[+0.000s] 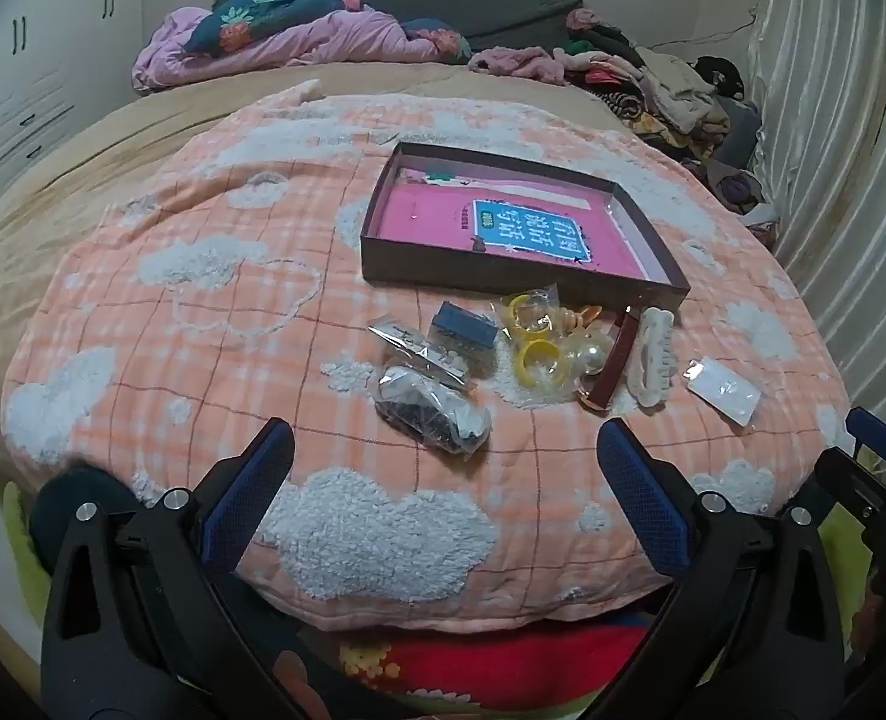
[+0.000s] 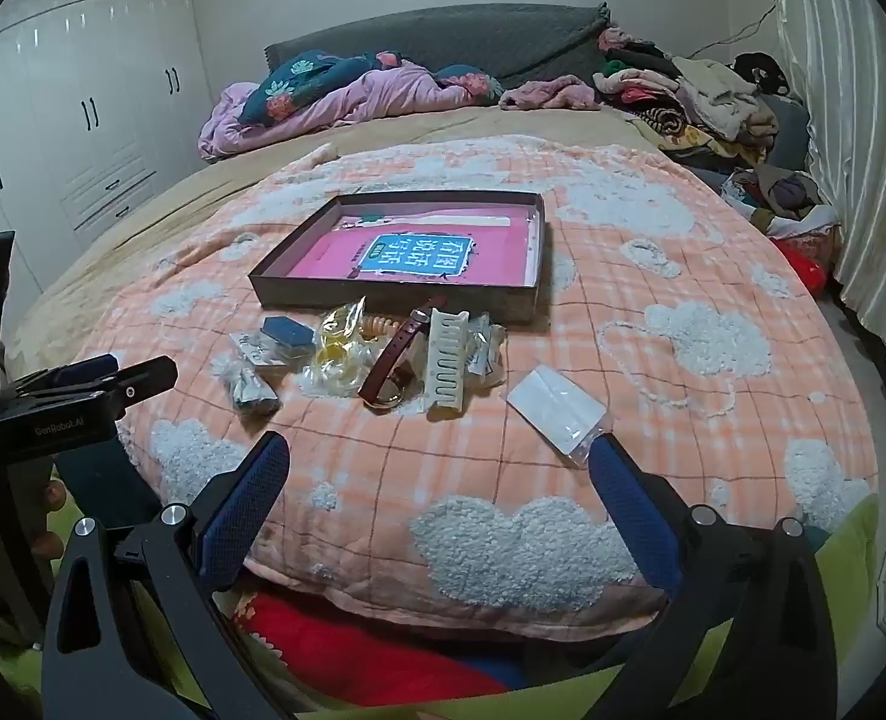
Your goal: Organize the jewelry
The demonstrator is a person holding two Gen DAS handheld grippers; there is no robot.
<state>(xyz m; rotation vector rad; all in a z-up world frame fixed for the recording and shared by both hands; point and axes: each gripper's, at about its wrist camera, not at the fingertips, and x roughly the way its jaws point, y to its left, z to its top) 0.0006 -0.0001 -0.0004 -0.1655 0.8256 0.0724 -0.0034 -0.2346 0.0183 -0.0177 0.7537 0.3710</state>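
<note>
A shallow dark box point(image 1: 506, 276) point(image 2: 395, 299) with a pink book inside lies on the peach cloud blanket point(image 1: 203, 312) point(image 2: 653, 360). In front of it sits a heap of jewelry: bagged dark beads point(image 1: 431, 414), a blue case point(image 1: 464, 327) point(image 2: 287, 330), yellow rings in plastic point(image 1: 536, 354) point(image 2: 338, 348), a maroon strap watch point(image 1: 614, 360) point(image 2: 398, 354), a white hair claw point(image 1: 653, 357) point(image 2: 446, 360) and a small white packet point(image 1: 722, 390) point(image 2: 560, 411). My left gripper point(image 1: 443, 480) and right gripper point(image 2: 440, 486) both hover open near the blanket's front edge, holding nothing.
A crumpled purple quilt point(image 1: 275, 42) point(image 2: 335, 96) and a pile of clothes point(image 1: 653, 84) point(image 2: 701, 96) lie at the bed's far end. White wardrobes point(image 2: 83, 108) stand left, a curtain point(image 1: 833, 150) right. The left gripper's body point(image 2: 77, 396) shows at the right wrist view's left edge.
</note>
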